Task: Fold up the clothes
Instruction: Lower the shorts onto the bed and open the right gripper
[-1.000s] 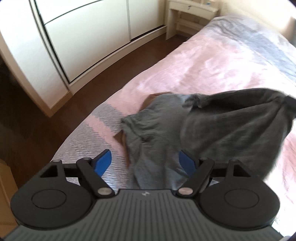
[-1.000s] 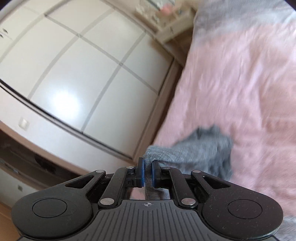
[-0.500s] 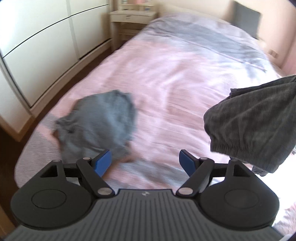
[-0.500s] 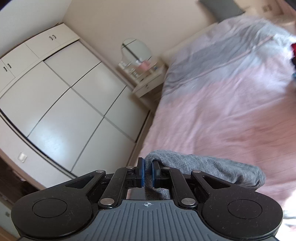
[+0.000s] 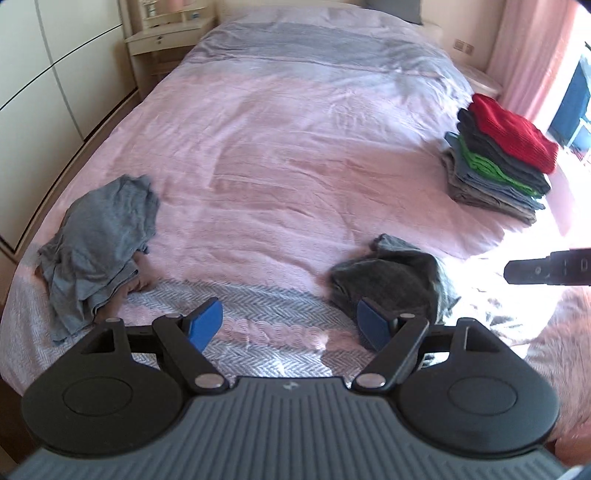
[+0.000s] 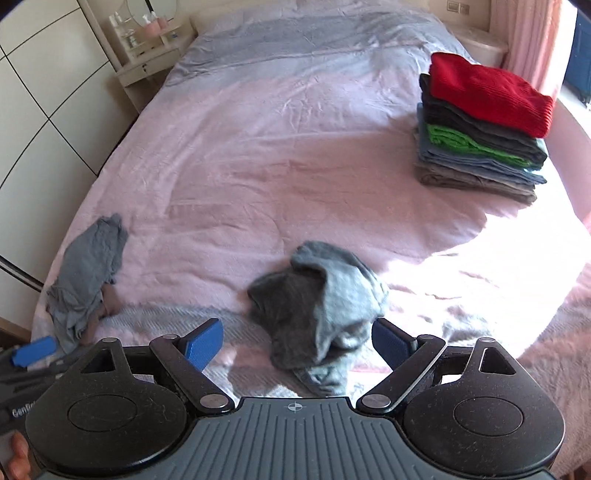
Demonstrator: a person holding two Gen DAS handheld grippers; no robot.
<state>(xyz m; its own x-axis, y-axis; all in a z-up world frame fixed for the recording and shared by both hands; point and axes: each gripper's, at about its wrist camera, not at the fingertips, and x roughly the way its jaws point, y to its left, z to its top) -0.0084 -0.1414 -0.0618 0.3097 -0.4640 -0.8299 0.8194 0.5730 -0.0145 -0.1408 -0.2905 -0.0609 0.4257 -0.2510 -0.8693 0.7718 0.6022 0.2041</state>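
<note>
A dark grey garment lies crumpled on the pink bedcover near the foot of the bed. My right gripper hovers over its near edge, jaws opening wide, with the cloth between the blue pads but not pressed. In the left wrist view the same garment sits just past the right pad of my left gripper, which is open and holds nothing. A lighter grey garment is heaped at the bed's left edge.
A tall stack of folded clothes, red on top, stands at the bed's right side. White wardrobe doors and a nightstand line the left. Pink curtains hang at the far right.
My right gripper carried the dark grey garment from the left edge to the middle of the bed's foot, opened and let it drop. The left gripper swung right, staying open.
</note>
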